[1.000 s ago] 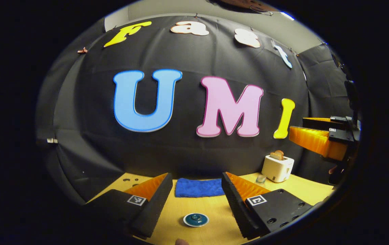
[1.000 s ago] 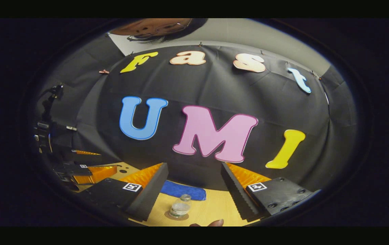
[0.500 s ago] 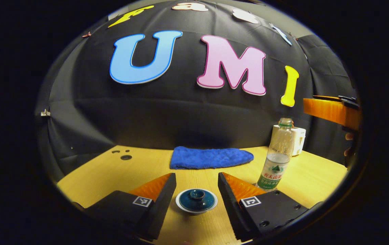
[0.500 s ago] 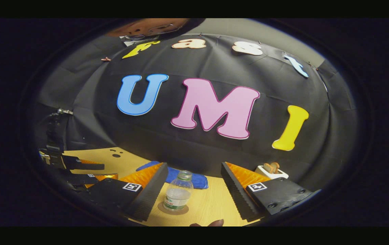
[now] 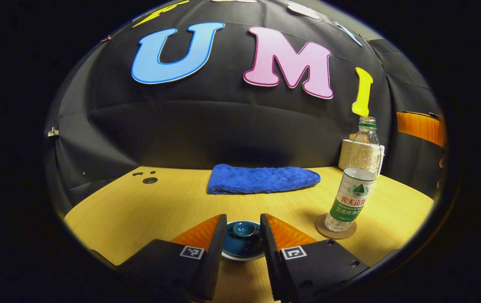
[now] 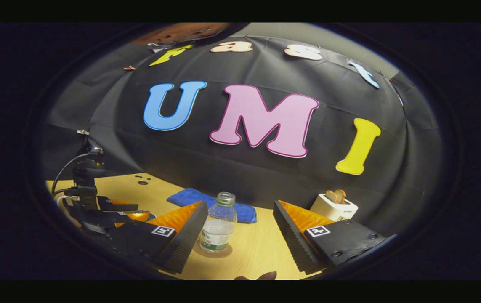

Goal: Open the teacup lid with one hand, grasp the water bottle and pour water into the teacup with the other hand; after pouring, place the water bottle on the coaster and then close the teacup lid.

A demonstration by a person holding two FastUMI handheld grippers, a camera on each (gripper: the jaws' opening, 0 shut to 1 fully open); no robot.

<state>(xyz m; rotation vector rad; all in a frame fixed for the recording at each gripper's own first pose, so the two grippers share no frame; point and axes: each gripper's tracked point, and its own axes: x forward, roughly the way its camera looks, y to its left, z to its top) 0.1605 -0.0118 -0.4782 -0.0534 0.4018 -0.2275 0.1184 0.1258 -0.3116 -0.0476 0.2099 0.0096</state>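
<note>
Early stage: left gripper [image 5: 242, 242] fingers straddle teacup lid [image 5: 243, 230], narrowly apart, contact unclear, lid on cup; right gripper [image 6: 237, 235], fingers spread, nears water bottle [image 6: 219, 228] standing on coaster [image 5: 335, 227] on tabletop [image 5: 139, 206]; pouring & closing remain.

I work in a recording booth staged as a domestic tabletop. A draped black cloth wall [image 5: 223, 126] closes off the far side behind a light wooden table [image 5: 139, 210]. Household props sit on it: a folded blue towel [image 5: 261, 179] at the far edge, and a white toaster holding toast [image 6: 333, 206] at the far right.
</note>
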